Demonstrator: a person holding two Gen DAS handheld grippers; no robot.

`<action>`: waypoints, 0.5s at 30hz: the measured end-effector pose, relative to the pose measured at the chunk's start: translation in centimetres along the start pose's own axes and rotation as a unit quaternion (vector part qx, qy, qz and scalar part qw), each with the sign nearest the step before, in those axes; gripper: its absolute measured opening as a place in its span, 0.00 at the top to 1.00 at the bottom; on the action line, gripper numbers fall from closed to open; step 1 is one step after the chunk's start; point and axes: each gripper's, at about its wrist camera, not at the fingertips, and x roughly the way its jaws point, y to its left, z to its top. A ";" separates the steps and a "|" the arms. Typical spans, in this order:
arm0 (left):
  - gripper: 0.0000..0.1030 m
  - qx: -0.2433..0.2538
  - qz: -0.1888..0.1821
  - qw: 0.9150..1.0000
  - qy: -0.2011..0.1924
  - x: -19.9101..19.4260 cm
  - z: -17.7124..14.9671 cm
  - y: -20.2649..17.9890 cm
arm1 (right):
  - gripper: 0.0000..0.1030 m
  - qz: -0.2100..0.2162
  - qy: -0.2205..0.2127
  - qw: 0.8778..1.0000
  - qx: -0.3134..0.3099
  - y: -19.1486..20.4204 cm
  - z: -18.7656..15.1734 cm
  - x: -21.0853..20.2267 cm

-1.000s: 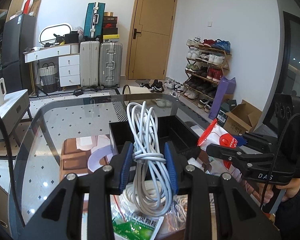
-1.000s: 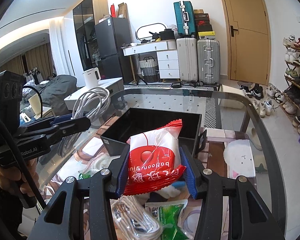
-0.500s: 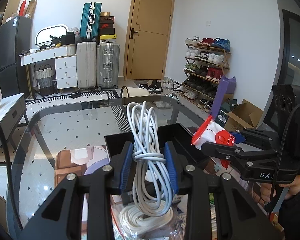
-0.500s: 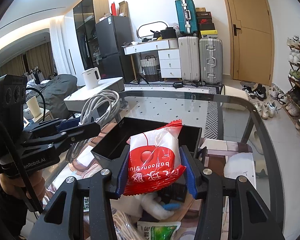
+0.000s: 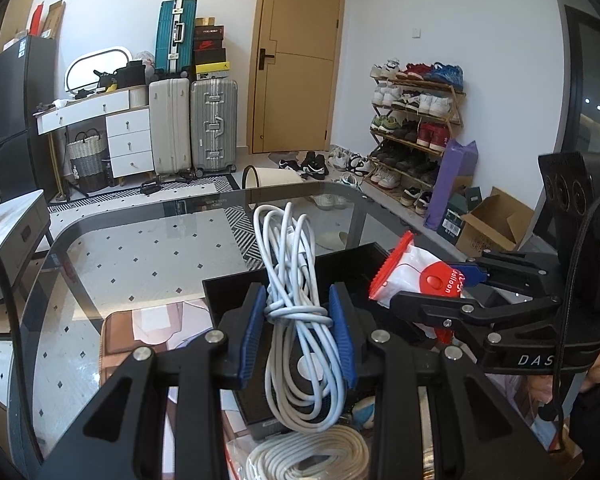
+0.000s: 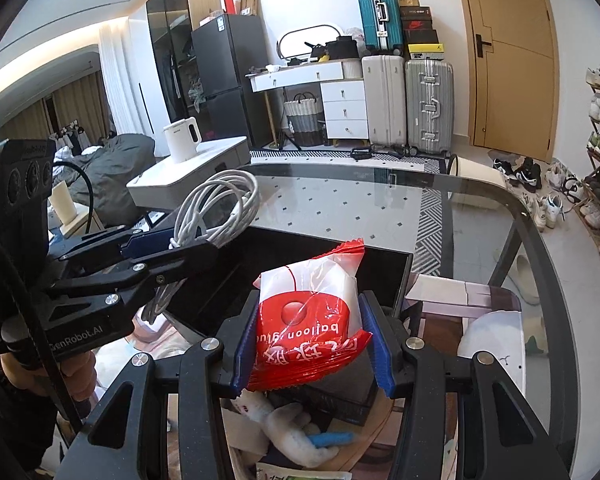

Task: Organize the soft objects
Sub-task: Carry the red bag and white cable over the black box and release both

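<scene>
Over the glass bench [image 5: 148, 248], both tools were loaded and up in the air. Left tool [image 5: 298, 332] was clamped on the white cable bundle [image 5: 296, 280], pads pinching it at the knot, loops sticking up toward 12 and hanging down toward 6. Right tool [image 6: 310, 344] was closed on the red-and-white snack packet [image 6: 312, 312], held upright. Black bin [image 6: 292, 260] sat just ahead of both, at 12 from each camera; what I could see of its inside looked bare. My read: nothing binned yet, both items at the carry stage, drops still pending. Left on the bench below: coiled white rope [image 5: 312, 456] at 6 under the left tool, white plush toy [image 6: 288, 424] and a green packet [image 6: 300, 474] at 6 under the right. So well under half done.
</scene>
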 end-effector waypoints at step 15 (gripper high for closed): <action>0.69 0.004 -0.010 1.000 -0.018 1.7 0.4 0.3 | 0.53 -0.009 0.013 1.000 -0.003 -1.0 0.4 2.2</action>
